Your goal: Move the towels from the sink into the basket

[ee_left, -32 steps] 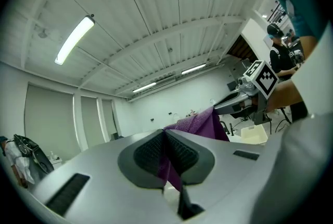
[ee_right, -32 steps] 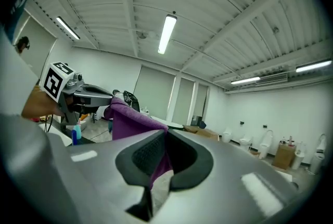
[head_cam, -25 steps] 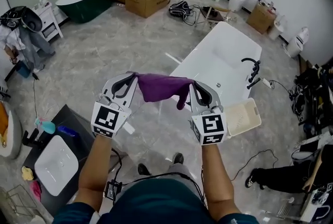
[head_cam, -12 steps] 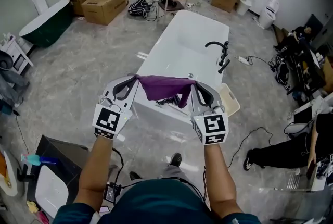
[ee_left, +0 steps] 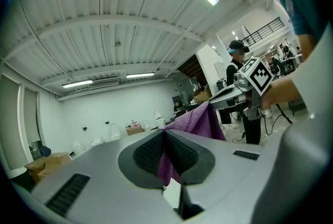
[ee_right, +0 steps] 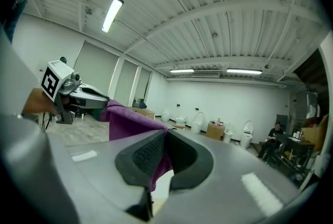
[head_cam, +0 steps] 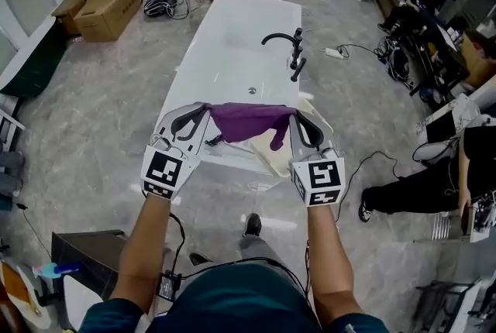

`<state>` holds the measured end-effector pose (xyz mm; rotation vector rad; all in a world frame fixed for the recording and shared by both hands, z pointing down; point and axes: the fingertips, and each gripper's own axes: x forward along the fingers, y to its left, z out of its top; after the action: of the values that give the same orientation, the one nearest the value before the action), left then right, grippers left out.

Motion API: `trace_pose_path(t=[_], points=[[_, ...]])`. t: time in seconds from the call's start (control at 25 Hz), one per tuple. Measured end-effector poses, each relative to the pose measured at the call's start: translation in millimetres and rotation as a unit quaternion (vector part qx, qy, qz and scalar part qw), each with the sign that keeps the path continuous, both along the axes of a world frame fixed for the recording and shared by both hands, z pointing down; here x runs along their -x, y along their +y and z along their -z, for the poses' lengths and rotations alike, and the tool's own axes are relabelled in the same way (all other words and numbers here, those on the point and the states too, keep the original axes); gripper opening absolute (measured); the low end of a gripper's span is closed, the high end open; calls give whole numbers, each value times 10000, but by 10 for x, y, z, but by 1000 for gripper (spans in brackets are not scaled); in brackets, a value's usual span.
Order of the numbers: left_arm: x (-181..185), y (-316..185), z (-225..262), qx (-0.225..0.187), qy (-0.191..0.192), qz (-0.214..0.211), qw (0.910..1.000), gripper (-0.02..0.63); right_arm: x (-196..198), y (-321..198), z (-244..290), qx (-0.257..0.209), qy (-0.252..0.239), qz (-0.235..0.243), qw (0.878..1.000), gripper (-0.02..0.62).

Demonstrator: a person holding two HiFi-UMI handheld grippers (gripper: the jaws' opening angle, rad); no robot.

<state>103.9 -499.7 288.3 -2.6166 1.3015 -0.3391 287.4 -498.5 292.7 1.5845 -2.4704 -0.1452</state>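
A purple towel (head_cam: pixel 248 121) hangs stretched between my two grippers at chest height. My left gripper (head_cam: pixel 204 108) is shut on its left corner and my right gripper (head_cam: pixel 293 114) on its right corner. The left gripper view shows the towel (ee_left: pixel 196 121) pinched between the dark pads (ee_left: pixel 148 152), with the right gripper (ee_left: pixel 243 94) across from it. From the right gripper view, the towel (ee_right: pixel 125 121) runs to the left gripper (ee_right: pixel 78 95). The cream basket (head_cam: pixel 273 156) sits on the floor just beneath the towel, against the near end of a white bathtub (head_cam: pixel 232 45). The sink cabinet (head_cam: pixel 85 250) is at lower left.
The bathtub has a black tap (head_cam: pixel 293 53) on its right rim. Cardboard boxes (head_cam: pixel 101 2) and a dark green tub (head_cam: pixel 31 60) lie to the left, and toilets line the back wall. A seated person (head_cam: pixel 418 188) and cables are at the right.
Both grippers, still shut on the towel, have swung away from the sink toward the white bathtub. The basket, earlier off to the right, now lies directly under the towel.
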Motion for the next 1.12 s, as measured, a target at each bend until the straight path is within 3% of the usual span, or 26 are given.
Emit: trace_pose_path(t=[0.48,1.12], points=[[-1098,-585,-561,412,-100,-504,9978,14,-1125,-368,-525,290,-15,-600,9978,22],[-1805,-1082,-1704,1184,-703,-962,9858,14,-1831,-748,-1588,963,-146,-987,9903,22]])
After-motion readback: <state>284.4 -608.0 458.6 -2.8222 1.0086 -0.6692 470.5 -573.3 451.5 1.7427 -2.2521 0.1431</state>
